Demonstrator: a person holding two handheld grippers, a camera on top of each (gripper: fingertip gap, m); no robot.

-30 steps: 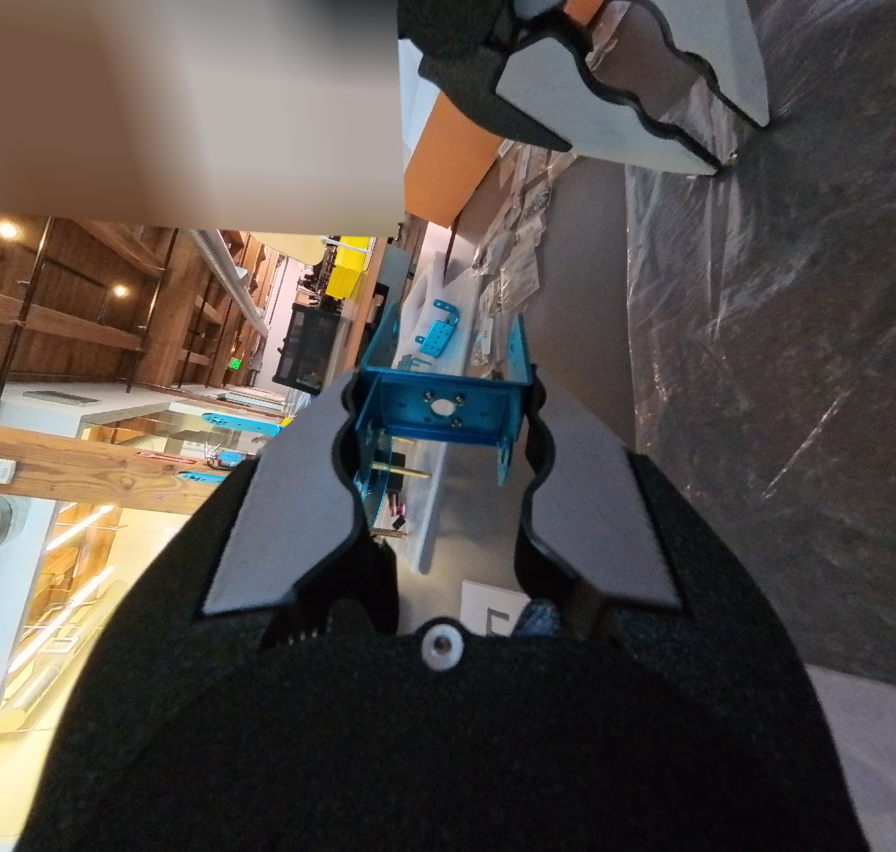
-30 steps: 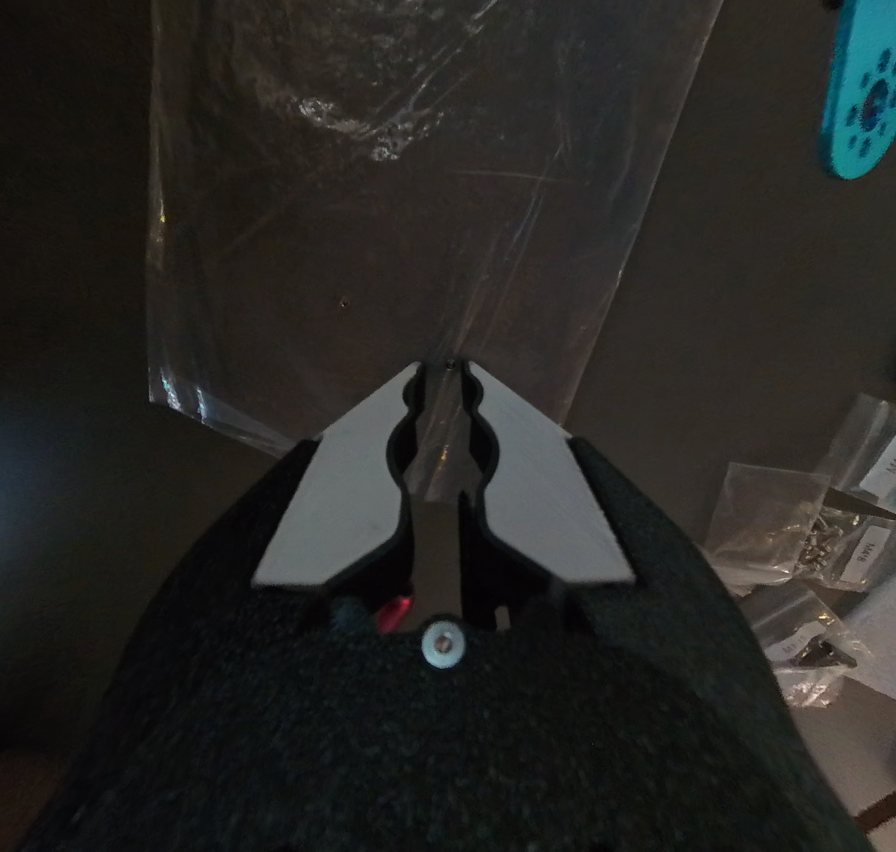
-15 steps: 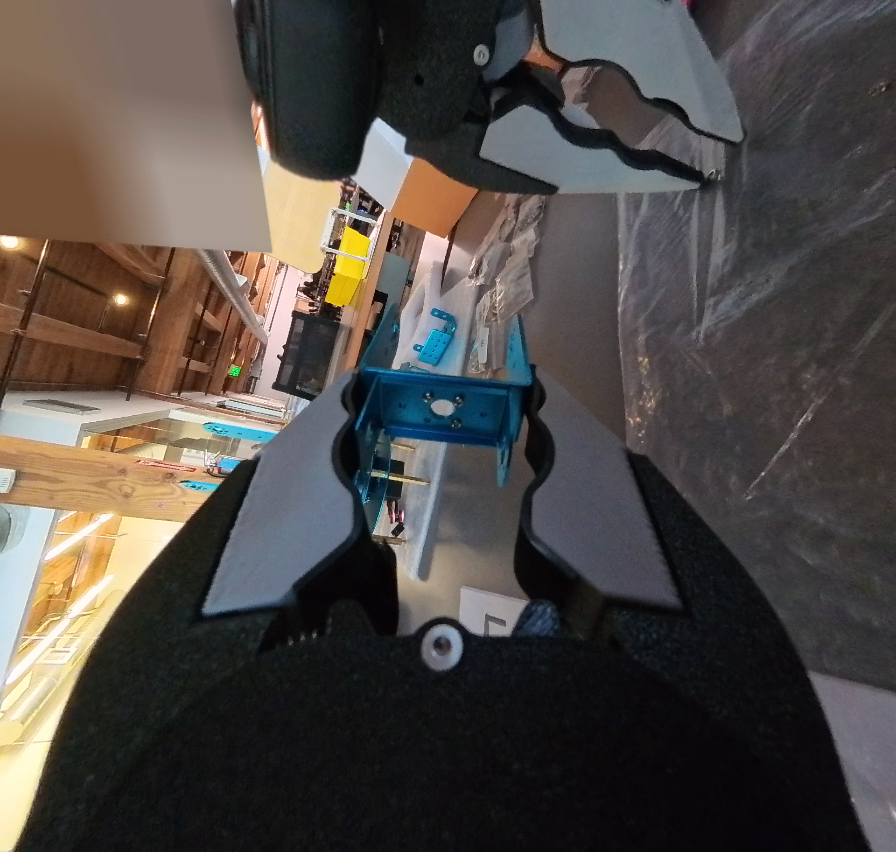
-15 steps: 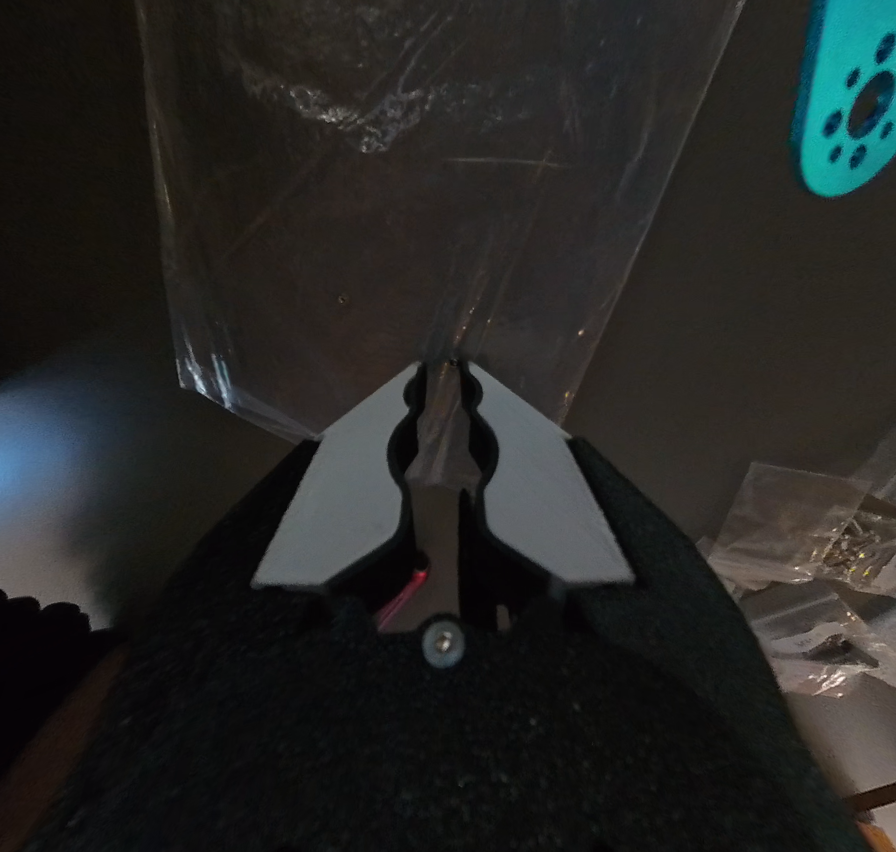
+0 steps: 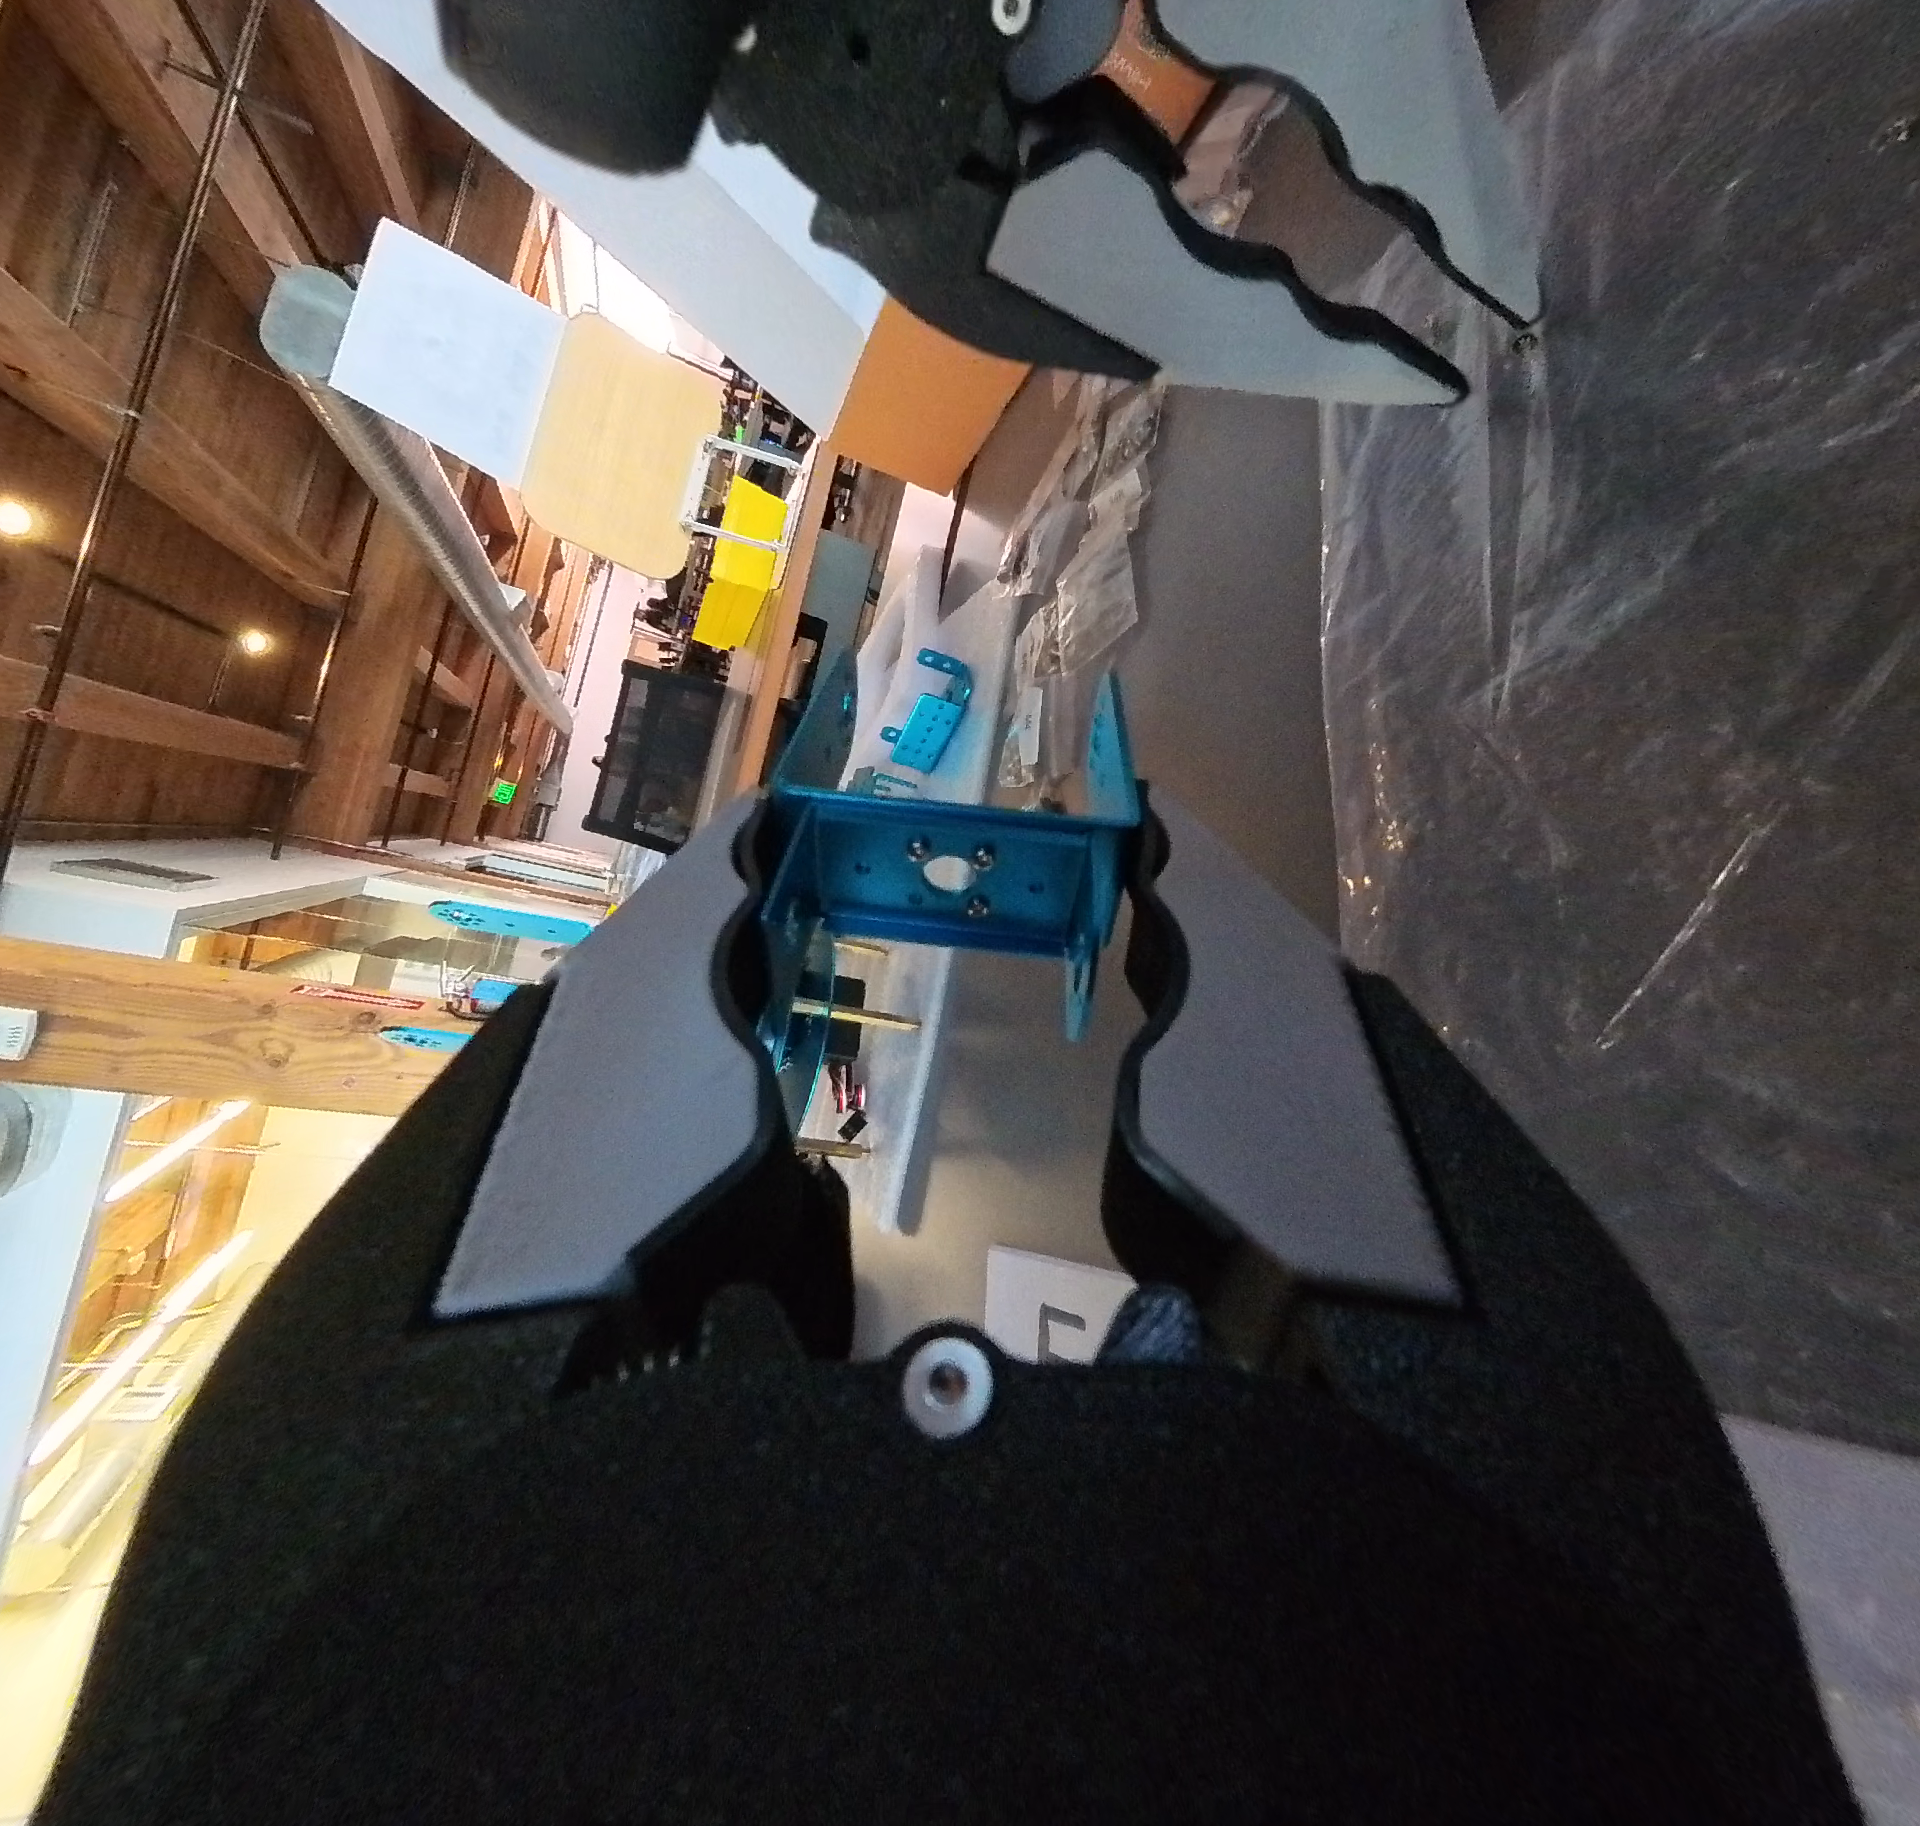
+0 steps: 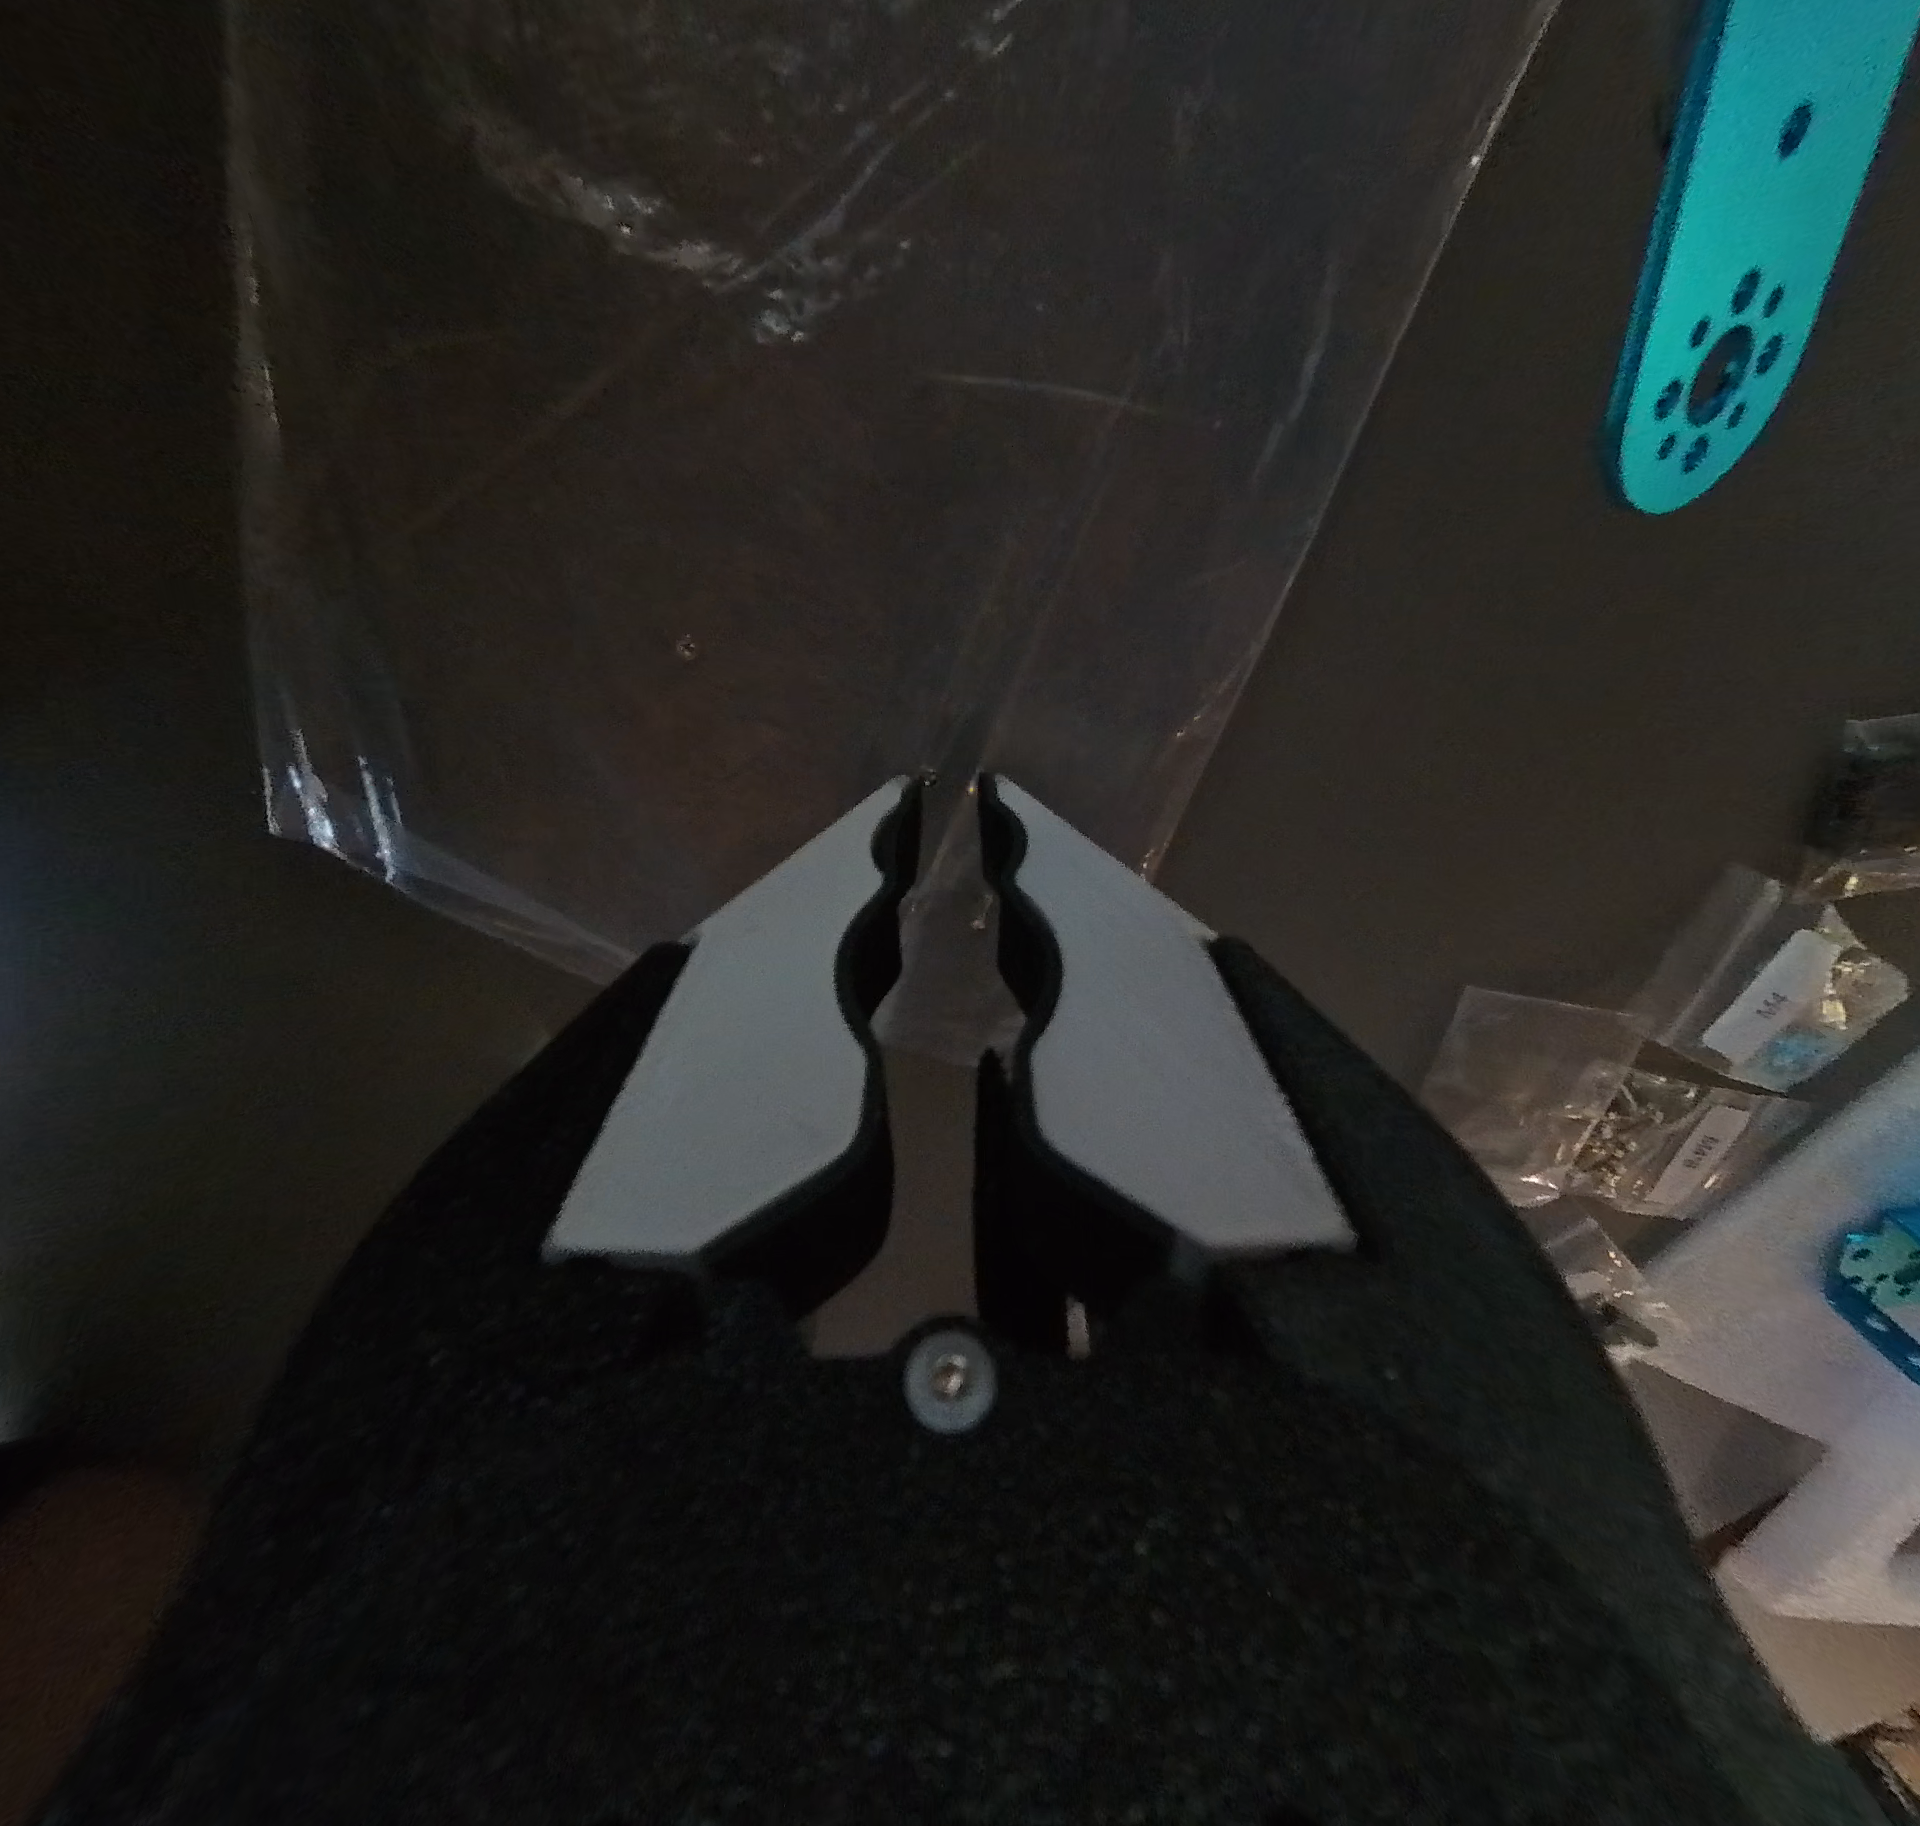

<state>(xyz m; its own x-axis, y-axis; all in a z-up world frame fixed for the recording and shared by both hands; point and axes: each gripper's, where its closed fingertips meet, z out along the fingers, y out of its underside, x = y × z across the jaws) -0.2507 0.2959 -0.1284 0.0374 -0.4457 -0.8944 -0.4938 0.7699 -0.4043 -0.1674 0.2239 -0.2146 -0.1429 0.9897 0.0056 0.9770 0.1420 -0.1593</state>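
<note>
- the left gripper (image 5: pixel 940 877) is clamped across a blue metal bracket (image 5: pixel 940 872), one finger on each side wall, so the u-shaped piece is held off the surface with its drilled back plate facing the camera.
- the right gripper (image 6: pixel 948 789) is pinched almost together on the edge of a clear plastic bag (image 6: pixel 831 322); the film runs up between the tips and spreads out flat beyond them on the dark table (image 6: pixel 1455 737). a tiny screw-like speck sits at the tips, too small to name for certain.
- in the left wrist view the right gripper (image 5: pixel 1486 353) shows at the top, its tips down on the same bag (image 5: pixel 1662 633), well apart from the bracket.
- a turquoise metal strip with holes (image 6: pixel 1714 301) lies beside the bag's right edge, not touching it.
- small packets of hardware (image 6: pixel 1662 1080) and white foam (image 6: pixel 1818 1361) crowd the right gripper's near-right side; room there is tight.
- the bag's left edge borders bare dark table, the open side for moving.
- more blue parts (image 5: pixel 930 727) rest on the foam beyond the bracket.
</note>
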